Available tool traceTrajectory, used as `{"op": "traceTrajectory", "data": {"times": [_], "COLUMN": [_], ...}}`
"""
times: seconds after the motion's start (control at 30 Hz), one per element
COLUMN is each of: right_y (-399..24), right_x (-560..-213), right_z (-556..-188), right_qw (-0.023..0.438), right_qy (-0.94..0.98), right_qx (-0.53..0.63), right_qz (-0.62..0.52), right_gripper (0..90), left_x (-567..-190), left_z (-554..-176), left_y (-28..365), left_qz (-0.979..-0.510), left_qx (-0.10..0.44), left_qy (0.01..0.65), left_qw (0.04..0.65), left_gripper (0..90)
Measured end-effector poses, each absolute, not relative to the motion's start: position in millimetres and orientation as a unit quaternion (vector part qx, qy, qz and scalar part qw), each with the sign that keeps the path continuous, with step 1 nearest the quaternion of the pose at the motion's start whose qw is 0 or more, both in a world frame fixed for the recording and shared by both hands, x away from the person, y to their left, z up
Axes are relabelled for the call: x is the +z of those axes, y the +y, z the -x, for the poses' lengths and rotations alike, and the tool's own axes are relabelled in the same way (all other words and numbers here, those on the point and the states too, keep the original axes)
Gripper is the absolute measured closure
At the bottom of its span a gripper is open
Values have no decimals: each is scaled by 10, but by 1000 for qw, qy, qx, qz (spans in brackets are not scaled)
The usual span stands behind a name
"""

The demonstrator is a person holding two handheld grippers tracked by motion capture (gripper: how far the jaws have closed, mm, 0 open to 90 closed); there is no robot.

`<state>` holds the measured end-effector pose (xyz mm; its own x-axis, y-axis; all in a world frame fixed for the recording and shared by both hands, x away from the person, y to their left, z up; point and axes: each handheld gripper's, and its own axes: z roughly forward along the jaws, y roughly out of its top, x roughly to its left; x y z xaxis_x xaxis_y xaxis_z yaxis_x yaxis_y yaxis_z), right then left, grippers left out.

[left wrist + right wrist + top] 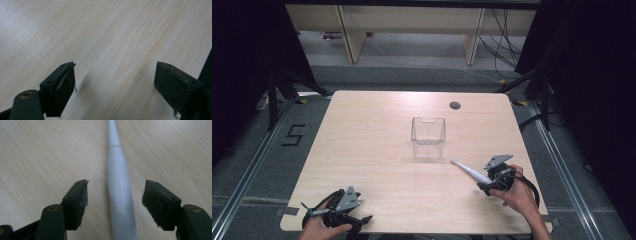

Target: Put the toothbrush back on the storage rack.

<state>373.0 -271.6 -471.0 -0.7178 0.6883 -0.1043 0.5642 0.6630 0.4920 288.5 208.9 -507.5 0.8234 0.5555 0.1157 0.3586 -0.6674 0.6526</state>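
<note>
Right gripper view: I see the slim white plastic electric toothbrush lying flat on the pale wood-grain desk, its handle running between the jaws and its narrow neck pointing away ahead of them. I judge it lies this way so that the right gripper can close across the thick handle. The jaws stand part open, with a gap on either side of the handle; neither pad touches it. High view: the clear square plastic cup stands upright beyond the brush tip, the likely destination. The left gripper rests with jaws wide open over bare desk, holding nothing.
</note>
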Motion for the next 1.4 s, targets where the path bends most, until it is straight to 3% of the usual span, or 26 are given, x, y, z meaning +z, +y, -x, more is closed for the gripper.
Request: {"op": "traceTrajectory", "data": {"times": [0.37, 0.7, 1.4], "right_y": [-2689, -2628, -2524], "right_x": [-4695, -4703, -4724], "right_z": [-3911, -4011, -4239], "right_qw": [104, 64, 32], "right_qy": [922, 930, 950], "right_qx": [173, 140, 60], "right_qz": [-332, -333, -303], "right_gripper": [515, 576, 660], "left_x": [-5079, -5077, -5081], "left_z": [-2890, -2894, -2899], "left_y": [2087, 2088, 2089], "left_qz": [-900, -900, -901], "left_qx": [155, 154, 153], "left_qy": [255, 254, 253], "left_qw": [319, 318, 317], "left_gripper": [168, 168, 168]}}
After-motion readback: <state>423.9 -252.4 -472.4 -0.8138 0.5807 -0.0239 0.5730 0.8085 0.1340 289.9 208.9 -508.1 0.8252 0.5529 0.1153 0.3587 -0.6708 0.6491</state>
